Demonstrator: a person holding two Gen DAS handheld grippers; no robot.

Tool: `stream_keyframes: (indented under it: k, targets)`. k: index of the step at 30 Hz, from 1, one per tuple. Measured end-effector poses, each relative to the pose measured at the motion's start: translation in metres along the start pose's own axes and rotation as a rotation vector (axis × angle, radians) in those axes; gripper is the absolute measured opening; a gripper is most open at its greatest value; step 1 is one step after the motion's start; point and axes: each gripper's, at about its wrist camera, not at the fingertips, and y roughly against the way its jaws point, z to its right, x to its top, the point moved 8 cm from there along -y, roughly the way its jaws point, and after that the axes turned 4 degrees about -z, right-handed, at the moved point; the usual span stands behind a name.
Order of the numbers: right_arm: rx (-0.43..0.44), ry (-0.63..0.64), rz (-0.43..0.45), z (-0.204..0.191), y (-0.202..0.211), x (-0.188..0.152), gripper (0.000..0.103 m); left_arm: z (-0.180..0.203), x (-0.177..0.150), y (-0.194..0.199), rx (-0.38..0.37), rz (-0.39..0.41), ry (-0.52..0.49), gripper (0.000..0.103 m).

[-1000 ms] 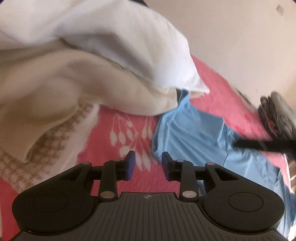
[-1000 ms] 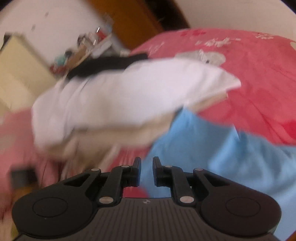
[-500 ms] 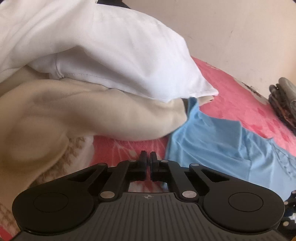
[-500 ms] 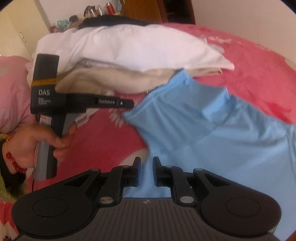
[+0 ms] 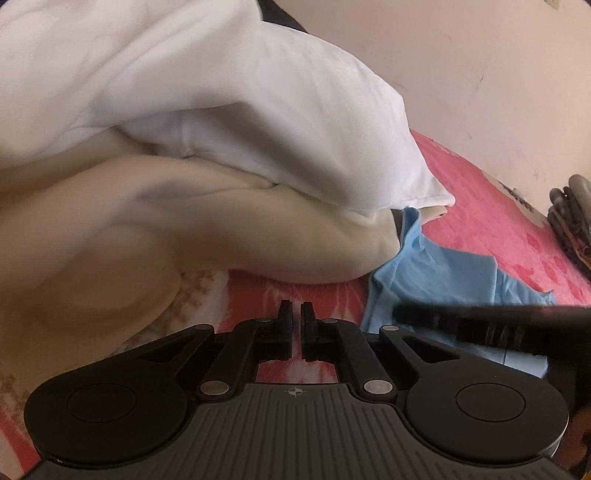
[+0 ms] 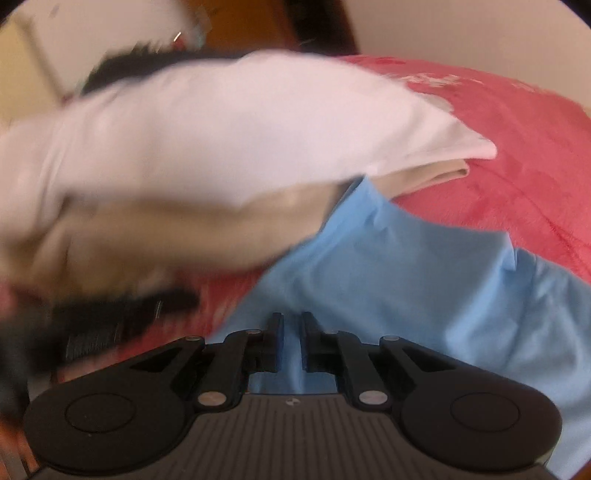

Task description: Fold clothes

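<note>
A light blue shirt [image 6: 406, 273] lies spread on the pink blanket [image 6: 517, 147], one corner tucked under a heap of clothes. The heap is a white garment [image 5: 221, 110] on top of a cream one [image 5: 184, 229]. My left gripper [image 5: 297, 317] is shut and empty, low over the blanket just in front of the cream garment. My right gripper [image 6: 292, 328] hovers over the near part of the blue shirt, its jaws a narrow slit apart with no cloth seen pinched. Each gripper shows in the other's view as a blurred black shape, the right gripper [image 5: 480, 321] and the left gripper [image 6: 110, 314].
A cream knit with a brown pattern [image 5: 192, 291] lies under the heap at the left. A dark bag [image 5: 569, 221] sits at the blanket's far right edge by the wall [image 5: 461, 74]. Wooden furniture [image 6: 258, 22] stands behind the bed.
My left gripper went from open to shut and moved closer to the cream garment. The right gripper swung in low over the blue shirt and its jaws narrowed; its view is motion-blurred.
</note>
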Motion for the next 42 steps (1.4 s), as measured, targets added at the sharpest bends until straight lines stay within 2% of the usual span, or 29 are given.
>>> stream_keyframes:
  k: [2, 6, 9, 12, 14, 15, 16, 17, 20, 22, 26, 28, 31, 39, 42]
  targets:
    - [0.048, -0.015, 0.002, -0.002, 0.012, 0.000, 0.010, -0.005, 0.000, 0.004, -0.009, -0.001, 0.011, 0.013]
    - [0.085, 0.109, -0.091, -0.021, 0.021, -0.019, 0.010, -0.013, 0.000, 0.010, -0.009, -0.007, 0.014, 0.016]
    - [0.053, 0.110, -0.136, -0.026, -0.010, -0.019, 0.010, -0.018, 0.000, 0.013, -0.002, 0.000, 0.039, 0.017]
    - [0.143, -0.046, -0.077, -0.020, -0.024, -0.003, 0.011, -0.020, 0.001, 0.015, -0.006, 0.019, 0.064, 0.021]
    - [0.219, -0.148, -0.021, -0.012, -0.008, 0.006, 0.011, -0.020, 0.001, 0.016, -0.008, 0.025, 0.073, 0.026]
    - [0.219, -0.163, 0.016, -0.004, 0.006, 0.008, 0.011, -0.019, 0.000, 0.015, -0.014, 0.022, 0.075, 0.027]
    - [0.214, -0.171, 0.056, 0.004, 0.021, 0.011, 0.011, -0.017, -0.001, 0.015, -0.027, 0.015, 0.074, 0.029]
    - [0.168, -0.173, 0.075, 0.017, 0.034, 0.013, 0.011, -0.012, -0.002, 0.014, -0.042, 0.009, 0.068, 0.030]
    - [-0.018, -0.185, 0.104, 0.062, 0.067, 0.018, 0.012, 0.009, -0.005, 0.010, -0.088, -0.002, 0.025, 0.034]
    - [-0.100, -0.195, 0.098, 0.085, 0.077, 0.020, 0.012, 0.029, -0.008, 0.005, -0.109, -0.012, -0.037, 0.035]
    - [-0.158, -0.183, 0.051, 0.096, 0.066, 0.021, 0.012, 0.057, -0.016, -0.014, -0.011, -0.014, -0.177, 0.035]
    - [-0.157, -0.172, 0.012, 0.097, 0.048, 0.024, 0.012, 0.061, -0.018, -0.018, 0.033, 0.005, -0.202, 0.036]
    - [-0.241, -0.103, 0.018, 0.100, 0.017, 0.034, 0.009, 0.061, -0.021, -0.018, 0.055, 0.019, -0.207, 0.036]
    - [-0.183, -0.154, 0.183, 0.113, 0.054, 0.059, 0.011, 0.054, -0.022, -0.016, 0.045, 0.018, -0.168, 0.036]
    - [-0.082, -0.116, 0.072, 0.092, 0.055, 0.047, 0.011, 0.053, -0.023, -0.014, 0.043, 0.018, -0.154, 0.036]
